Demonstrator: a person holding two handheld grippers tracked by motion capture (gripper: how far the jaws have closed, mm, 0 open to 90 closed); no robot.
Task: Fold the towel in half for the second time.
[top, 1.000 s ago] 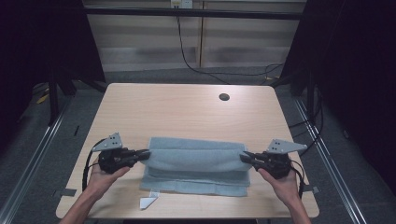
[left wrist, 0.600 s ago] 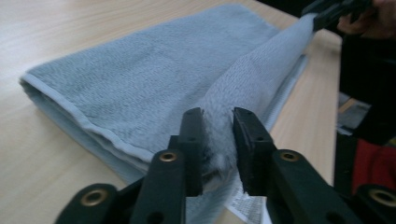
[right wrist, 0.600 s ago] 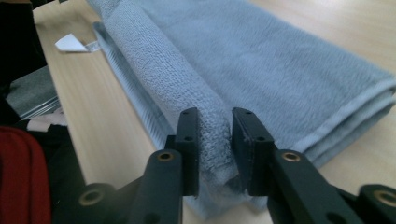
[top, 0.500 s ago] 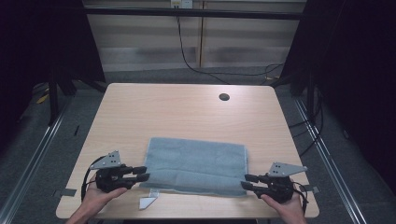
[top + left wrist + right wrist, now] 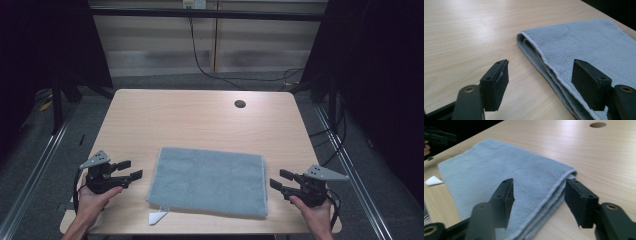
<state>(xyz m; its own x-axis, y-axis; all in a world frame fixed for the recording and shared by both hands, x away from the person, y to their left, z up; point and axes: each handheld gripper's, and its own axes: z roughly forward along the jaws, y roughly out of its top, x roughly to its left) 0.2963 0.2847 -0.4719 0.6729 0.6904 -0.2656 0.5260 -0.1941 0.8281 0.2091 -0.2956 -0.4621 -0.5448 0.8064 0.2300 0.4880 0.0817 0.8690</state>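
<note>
High view: the wooden table [image 5: 200, 117] carries a grey-blue towel [image 5: 210, 180], folded into a flat rectangle and lying toward my edge of the tabletop, well apart from the round cable hole [image 5: 240, 104] on the far side of the towel. My left gripper [image 5: 129, 170] rests just off the towel's left short edge and my right gripper [image 5: 281, 179] just off its right short edge; neither touches the cloth. Both sets of jaws have just been opening and now stand spread, with nothing pinched between them. A small white paper scrap [image 5: 158, 217] lies at the towel's near left corner.

Step in hand, as I judge it: releasing the towel after a fold and drawing clear. To do this well I should back each gripper straight away from the towel's edge with the jaws kept wide, so no pad catches the hem and drags a layer out of line, and check that the stacked edges sit flush before any further fold.

Left gripper view: the towel [image 5: 584, 47] shows several stacked layers along its folded edge, with a paler stitched hem on the top layer and a fine looped pile.

Right gripper view: the towel [image 5: 499, 170] lies smooth, its corner rounded where the layers turn over, the edge falling between my spread jaws without contact.
</note>
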